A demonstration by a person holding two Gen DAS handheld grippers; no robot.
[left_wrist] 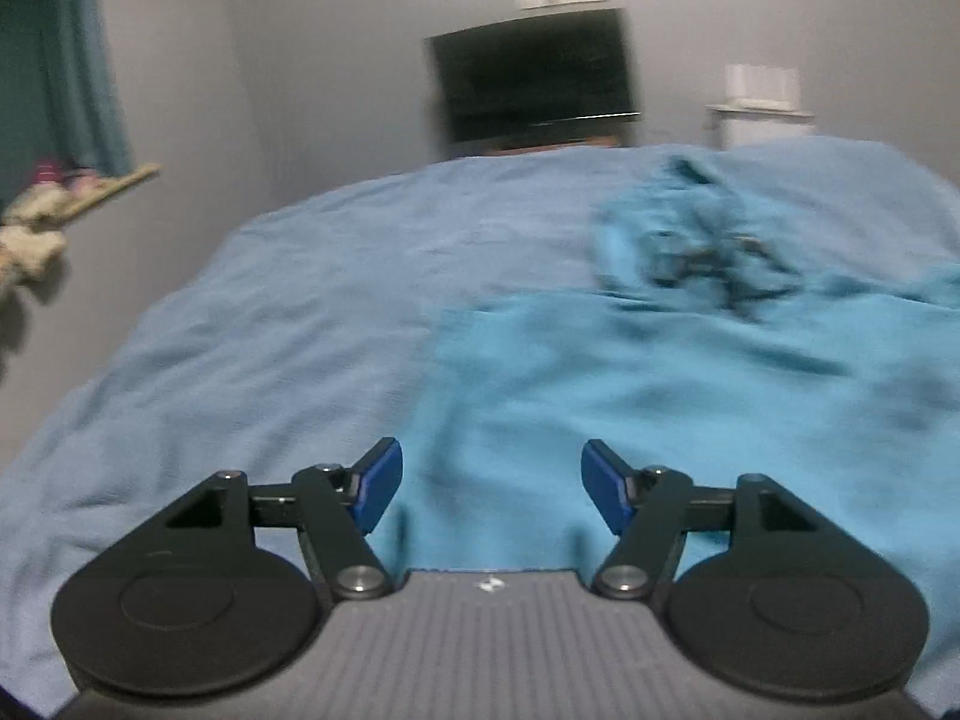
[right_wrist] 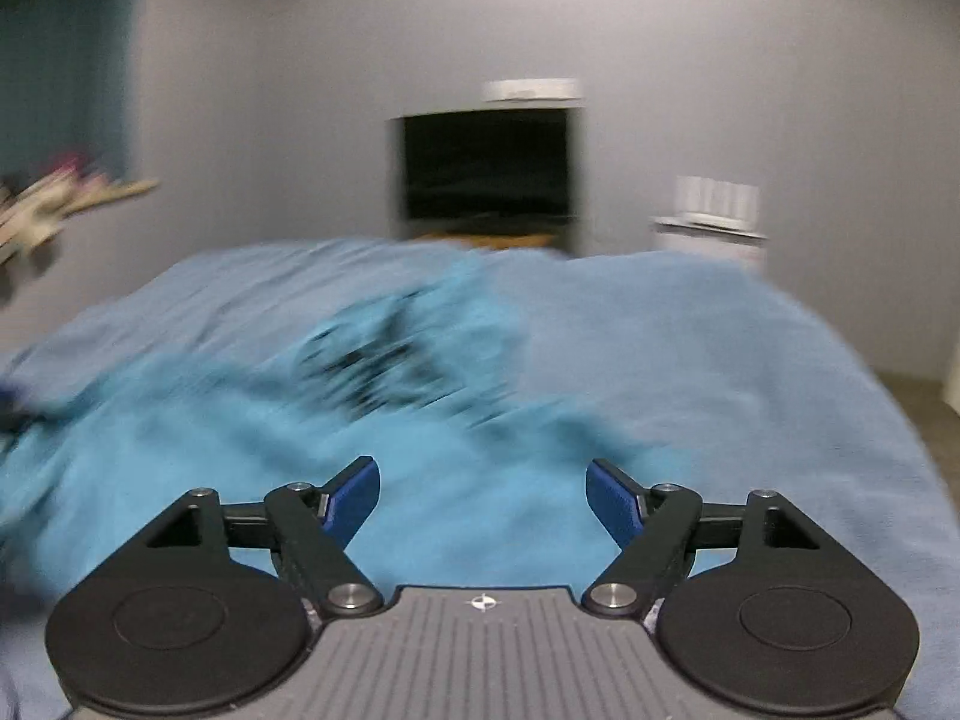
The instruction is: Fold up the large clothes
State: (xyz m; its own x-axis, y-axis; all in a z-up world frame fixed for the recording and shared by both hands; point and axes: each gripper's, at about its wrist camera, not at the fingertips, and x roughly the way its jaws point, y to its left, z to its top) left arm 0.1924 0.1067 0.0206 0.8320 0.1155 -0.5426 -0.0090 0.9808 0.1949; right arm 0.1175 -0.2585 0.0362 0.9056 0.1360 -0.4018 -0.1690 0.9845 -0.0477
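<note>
A large turquoise garment point(left_wrist: 660, 372) lies spread on the bed, its crumpled hood or collar end with dark markings point(left_wrist: 702, 246) at the far side. It also shows in the right wrist view point(right_wrist: 360, 438), blurred. My left gripper point(left_wrist: 492, 480) is open and empty, just above the garment's near left edge. My right gripper point(right_wrist: 483, 495) is open and empty, above the garment's near right part. The left gripper shows as a dark blur at the left edge of the right wrist view point(right_wrist: 12, 402).
The bed has a pale blue cover point(left_wrist: 270, 330). A dark TV point(left_wrist: 534, 78) stands beyond the foot of the bed against a grey wall. A white unit point(left_wrist: 762, 120) is to its right. A shelf with soft items point(left_wrist: 54, 210) is at the left wall.
</note>
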